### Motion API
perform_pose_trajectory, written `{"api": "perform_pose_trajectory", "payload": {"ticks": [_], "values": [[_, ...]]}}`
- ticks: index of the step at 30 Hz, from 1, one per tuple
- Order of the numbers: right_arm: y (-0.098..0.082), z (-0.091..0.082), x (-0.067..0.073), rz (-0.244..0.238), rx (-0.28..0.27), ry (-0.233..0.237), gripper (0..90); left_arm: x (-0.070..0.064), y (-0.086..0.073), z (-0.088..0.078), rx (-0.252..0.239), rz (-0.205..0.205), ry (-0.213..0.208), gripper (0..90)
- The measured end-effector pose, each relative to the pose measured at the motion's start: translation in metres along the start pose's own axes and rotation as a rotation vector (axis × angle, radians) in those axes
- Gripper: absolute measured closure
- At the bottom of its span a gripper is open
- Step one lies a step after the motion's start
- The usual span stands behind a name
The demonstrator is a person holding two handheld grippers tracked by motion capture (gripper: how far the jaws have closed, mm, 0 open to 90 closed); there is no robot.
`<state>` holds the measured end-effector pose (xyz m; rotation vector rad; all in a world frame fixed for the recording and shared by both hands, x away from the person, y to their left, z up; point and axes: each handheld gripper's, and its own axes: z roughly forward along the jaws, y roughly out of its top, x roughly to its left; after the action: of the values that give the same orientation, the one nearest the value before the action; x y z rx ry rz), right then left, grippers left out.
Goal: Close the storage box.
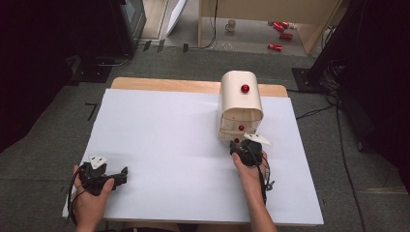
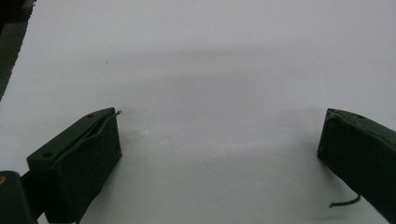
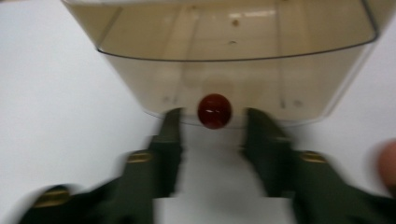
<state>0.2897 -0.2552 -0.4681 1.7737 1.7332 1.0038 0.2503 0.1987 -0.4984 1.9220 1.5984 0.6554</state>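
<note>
— Starting from the left: what is on the bench?
— Left gripper rests near the front corner, jaws spread wide, nothing between them.
— And rightward?
— Cream drawer box stands right of centre. Right gripper has its jaws parted either side of the bottom drawer's red knob, not clamped.

The left gripper rests low at the near left, jaws spread wide. The right gripper reaches forward on an outstretched forearm — jaws parted, gripping nothing, slightly blurred.
</note>
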Motion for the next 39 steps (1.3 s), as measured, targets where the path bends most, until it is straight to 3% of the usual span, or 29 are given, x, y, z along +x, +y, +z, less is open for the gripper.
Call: {"api": "perform_pose_trajectory", "payload": {"ticks": [2, 5, 6, 9, 12, 20, 33, 39], "values": [[-0.001, 0.000, -0.001, -0.008, 0.022, 0.004, 14.4, 0.000, 0.000, 0.000, 0.000, 0.000, 0.000, 0.0], [-0.004, -0.002, -0.005, -0.017, 0.030, 0.013, 7.2, 0.000, 0.000, 0.000, 0.000, 0.000, 0.000, 0.0], [-0.007, -0.006, -0.011, -0.016, 0.034, 0.037, 2.8, 0.000, 0.000, 0.000, 0.000, 0.001, 0.000, 0.0], [-0.009, -0.011, -0.017, -0.018, 0.032, 0.046, 2.7, 0.000, 0.000, 0.000, 0.000, 0.000, 0.000, 0.0], [-0.014, -0.019, -0.030, -0.033, 0.037, 0.020, 1.4, 0.000, 0.000, 0.000, 0.000, 0.001, 0.000, 0.0], [-0.027, -0.033, -0.056, -0.016, 0.058, -0.013, 1.4, 0.000, 0.000, 0.000, 0.000, 0.000, 0.000, 0.0], [-0.051, -0.054, -0.091, -0.022, 0.085, -0.056, 1.4, 0.000, 0.000, 0.000, -0.001, 0.000, 0.001, 0.0], [-0.058, -0.061, -0.106, -0.003, 0.087, -0.066, 1.4, 0.000, 0.000, 0.000, -0.001, 0.000, 0.000, 0.0]]}}
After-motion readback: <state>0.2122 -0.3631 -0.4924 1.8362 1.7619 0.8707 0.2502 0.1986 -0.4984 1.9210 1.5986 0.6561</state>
